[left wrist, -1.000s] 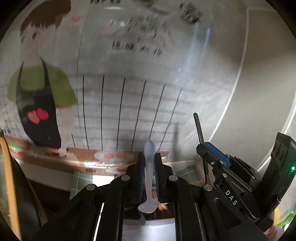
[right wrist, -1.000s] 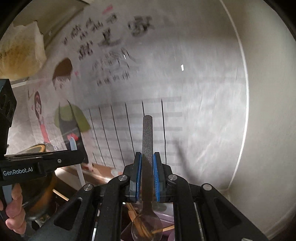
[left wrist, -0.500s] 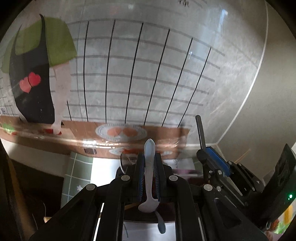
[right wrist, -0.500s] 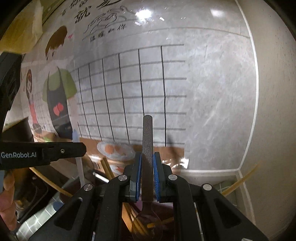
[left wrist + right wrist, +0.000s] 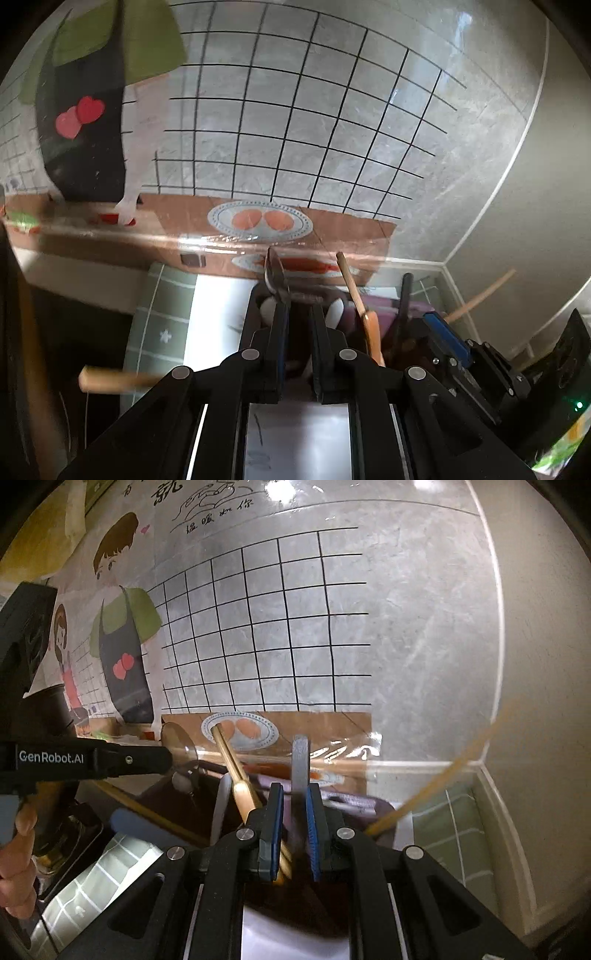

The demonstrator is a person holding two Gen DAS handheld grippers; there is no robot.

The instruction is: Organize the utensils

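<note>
Both tools have dropped towards the tabletop since the earlier frames: the wall print has slid up out of each view and a dark utensil holder (image 5: 192, 812) now fills the space just ahead of the fingers. The pale plastic spoon that stood between the left tool's (image 5: 298, 310) pads no longer shows there. Its jaws are all but closed with nothing visible in the gap, so it looks to have let the spoon go into the holder. The bowl of a metal spoon (image 5: 275, 277) stands just beside its left finger.

The right tool (image 5: 295, 794) has just been opening its jaws slightly. The flat grey handle of a metal spoon (image 5: 300, 764) is upright between them, blurred, with a gap at the left pad. It seems held bowl-down so it can slide in among the wooden chopsticks (image 5: 231, 764) already standing there.

A person's hand (image 5: 16, 853) grips the left tool, whose side reads "GenRobot.AI" (image 5: 51, 757). The wall sticker (image 5: 122, 638) shows a cartoon figure in a heart-marked apron. The handwritten Chinese (image 5: 218, 511) above it seems to read 温暖如你.
</note>
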